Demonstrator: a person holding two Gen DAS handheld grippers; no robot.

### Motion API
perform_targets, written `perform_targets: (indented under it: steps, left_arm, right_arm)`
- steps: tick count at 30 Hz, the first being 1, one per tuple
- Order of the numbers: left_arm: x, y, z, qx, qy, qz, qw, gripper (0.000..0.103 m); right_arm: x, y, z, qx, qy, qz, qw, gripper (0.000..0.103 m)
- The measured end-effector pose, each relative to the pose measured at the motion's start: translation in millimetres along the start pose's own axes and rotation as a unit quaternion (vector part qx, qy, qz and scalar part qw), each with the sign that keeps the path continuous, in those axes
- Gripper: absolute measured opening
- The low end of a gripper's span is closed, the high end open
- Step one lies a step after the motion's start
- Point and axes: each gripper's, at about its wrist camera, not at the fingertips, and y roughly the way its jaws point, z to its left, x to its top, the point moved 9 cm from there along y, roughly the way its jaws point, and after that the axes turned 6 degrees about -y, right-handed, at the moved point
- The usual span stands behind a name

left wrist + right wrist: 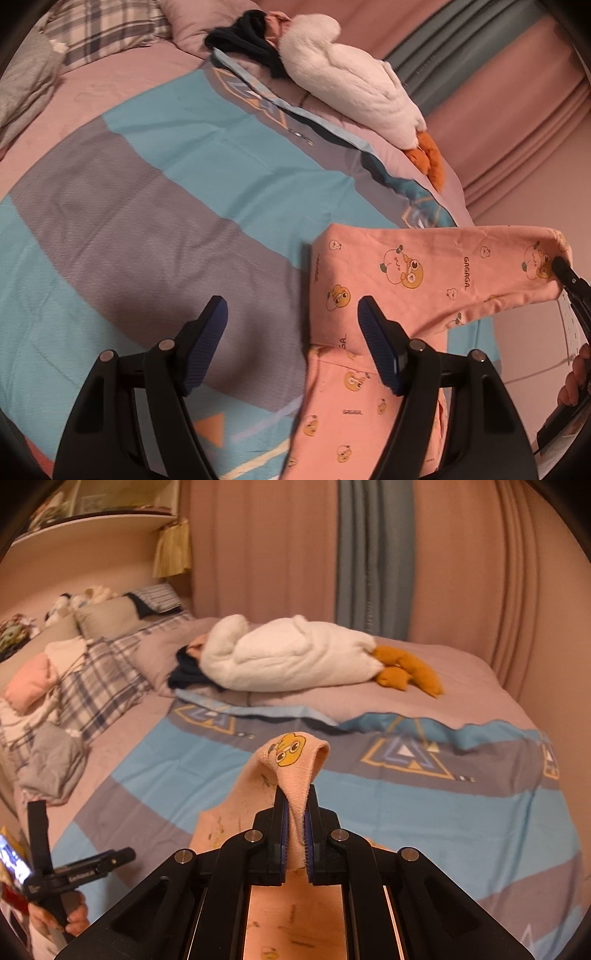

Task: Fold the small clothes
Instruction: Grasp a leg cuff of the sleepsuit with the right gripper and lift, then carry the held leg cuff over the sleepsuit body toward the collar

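Observation:
A small pair of pink trousers [373, 317] with cartoon prints lies on the bed's blue and grey blanket [147, 192]. One leg is lifted and stretched to the right. My right gripper [296, 812] is shut on the cuff of that leg [295, 764]; it shows at the right edge of the left wrist view [565, 273]. My left gripper [293, 325] is open and empty, above the blanket, with its right finger [380, 343] over the trousers' waist area.
A white goose plush [351, 74] with orange feet lies at the far side of the bed beside dark clothing [251, 33]. Plaid pillows [99, 672] and bundled clothes lie at the head. Pink and blue curtains [369, 554] hang behind.

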Motion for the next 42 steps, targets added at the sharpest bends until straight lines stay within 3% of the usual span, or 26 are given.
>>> perform_targets:
  steps: [16,19,27,42]
  left_arm:
    - [-26.2,53.6,-36.7,0.004,0.039,0.062,0.9973,0.068]
    - [-30.0,63.3,-42.2,0.004,0.048,0.071,0.9963,0.062]
    - [-42.1,99.7,-55.0,0.005,0.072,0.113,0.9910,0.037]
    - [-43.2,117.4,-46.6,0.027,0.077,0.124,0.9890,0.036]
  right_arm:
    - [-44.2,16.6,-59.8,-0.052,0.044,0.048,0.997,0.008]
    - [-50.2,18.3,-67.0,-0.053,0.052,0.053,0.996,0.008]
    - [-62.3,22.3,-79.6,-0.056,0.063,0.063,0.994,0.008]
    - [-74.2,25.3,-92.1,-0.060,0.077,0.070,0.993,0.008]
